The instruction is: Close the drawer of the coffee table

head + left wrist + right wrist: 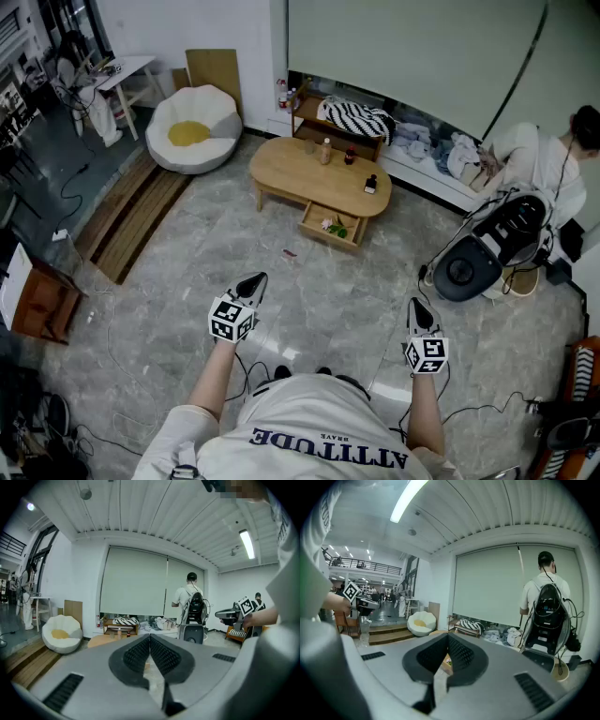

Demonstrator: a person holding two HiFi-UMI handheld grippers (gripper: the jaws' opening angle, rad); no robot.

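Observation:
An oval wooden coffee table [300, 169] stands well ahead of me on the marble floor. Its drawer [331, 226] is pulled out toward me with small items inside. Several bottles sit on the tabletop. My left gripper [255, 282] and right gripper [416, 307] hover over the floor, far short of the table, both shut and holding nothing. In the left gripper view the table [101, 641] shows just left of the shut left gripper [150, 637]. The right gripper view looks along its shut right gripper [448, 637], with the drawer [447, 663] glimpsed between the pads.
A white round beanbag [192, 127] lies at the back left beside wooden steps [131, 220]. A low shelf [337, 127] with a striped cloth stands behind the table. A person [539, 164] with a black backpack and a black round machine [492, 248] are at the right. Cables cross the floor.

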